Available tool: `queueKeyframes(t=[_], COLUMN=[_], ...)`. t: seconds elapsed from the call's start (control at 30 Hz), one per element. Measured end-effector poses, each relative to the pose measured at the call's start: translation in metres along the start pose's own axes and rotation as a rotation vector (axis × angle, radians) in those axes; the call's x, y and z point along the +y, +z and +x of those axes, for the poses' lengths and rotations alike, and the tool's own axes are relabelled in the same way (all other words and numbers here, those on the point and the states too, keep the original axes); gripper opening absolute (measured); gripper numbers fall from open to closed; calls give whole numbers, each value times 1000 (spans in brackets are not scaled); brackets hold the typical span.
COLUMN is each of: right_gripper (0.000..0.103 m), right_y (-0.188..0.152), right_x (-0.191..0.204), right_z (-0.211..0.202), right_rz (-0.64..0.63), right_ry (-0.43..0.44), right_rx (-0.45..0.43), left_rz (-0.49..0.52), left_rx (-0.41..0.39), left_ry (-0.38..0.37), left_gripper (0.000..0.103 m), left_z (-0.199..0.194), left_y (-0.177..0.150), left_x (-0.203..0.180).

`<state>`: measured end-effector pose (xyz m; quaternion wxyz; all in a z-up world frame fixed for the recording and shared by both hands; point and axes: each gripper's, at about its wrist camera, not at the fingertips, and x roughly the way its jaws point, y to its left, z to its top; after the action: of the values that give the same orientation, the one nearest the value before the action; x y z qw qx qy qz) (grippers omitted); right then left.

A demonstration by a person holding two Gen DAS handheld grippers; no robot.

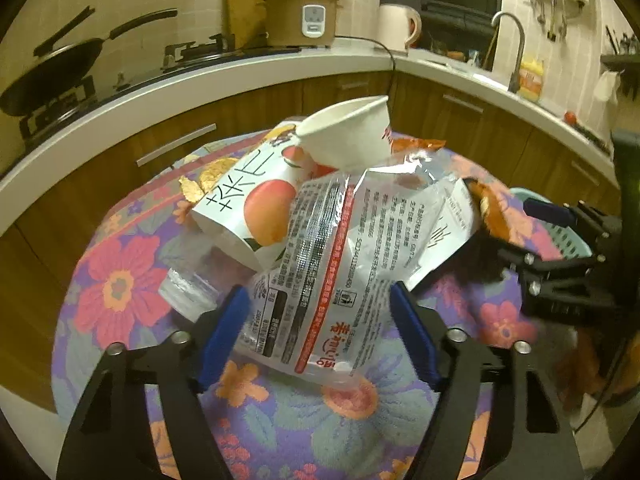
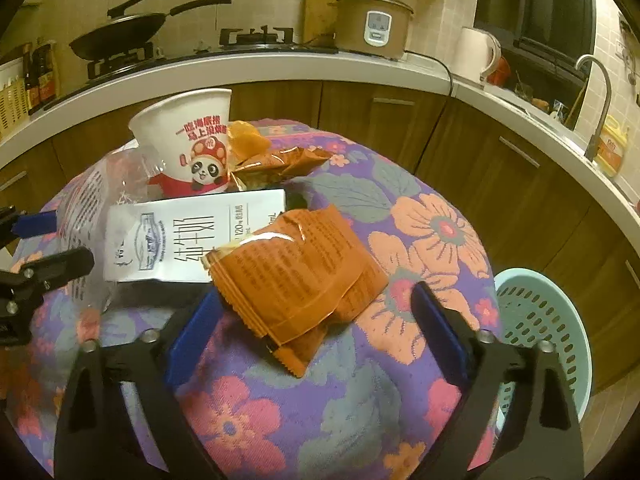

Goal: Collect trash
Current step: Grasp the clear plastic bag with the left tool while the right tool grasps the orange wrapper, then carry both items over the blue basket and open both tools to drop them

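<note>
A pile of trash lies on a round table with a flowered cloth [image 1: 120, 280]. My left gripper [image 1: 320, 300] is open, its blue pads either side of a clear plastic bag with printed text [image 1: 332, 248]. Behind it are a white carton with a peach picture [image 1: 248, 208] and a paper cup [image 1: 348, 132] lying on the pile. My right gripper [image 2: 316, 300] is open around an orange snack wrapper [image 2: 296, 268]. A white milk carton [image 2: 180, 240] and the cup [image 2: 192, 144] lie beyond it. The right gripper also shows in the left wrist view [image 1: 560, 248].
A light blue perforated basket [image 2: 540, 320] stands on the floor right of the table; it also shows in the left wrist view [image 1: 560, 236]. A kitchen counter [image 1: 200, 80] with stove, wok, rice cooker, kettle and sink curves behind. More orange wrappers [image 2: 276, 164] lie by the cup.
</note>
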<state>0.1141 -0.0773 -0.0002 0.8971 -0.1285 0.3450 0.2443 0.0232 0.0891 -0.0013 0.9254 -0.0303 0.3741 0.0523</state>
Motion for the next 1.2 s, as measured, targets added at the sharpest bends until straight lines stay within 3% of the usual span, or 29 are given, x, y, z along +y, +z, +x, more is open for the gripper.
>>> queueKeyframes(t=[0.03,0.1,0.2,0.3,0.43,0.73,0.93,1.2], right_gripper=[56,42,39,21,13,12,12,12], right_y=[0,-2,-4,-7,-12,-19,-24,-41], right_x=[-1,-5,-10,-12,-23,-59,-92,-159], right_z=[1,5,-1,-11,-22,-62,-82,-94], right_rz=[6,24,43,43,64,140,181,265], right_ry=[7,18,35,14,9,17,-21,-103], right_rx=[8,28,1,-32,-62,-154,-190,-202], left_rz=[1,2,-20,-39,-54,-64,41,151], left_rx=[6,12,4,-13,-34,-126,-144,-130], left_ry=[2,17,4,-12,-30,-88,-95,-145], left_gripper=[59,51,43,39,32,30,30,30], left_z=[1,0,-7,-17,-30,-74,-78,-54], left_y=[0,-2,-6,-9,-14,-6,22,61], left_x=[0,0,3,4,1,-15,-63,-142])
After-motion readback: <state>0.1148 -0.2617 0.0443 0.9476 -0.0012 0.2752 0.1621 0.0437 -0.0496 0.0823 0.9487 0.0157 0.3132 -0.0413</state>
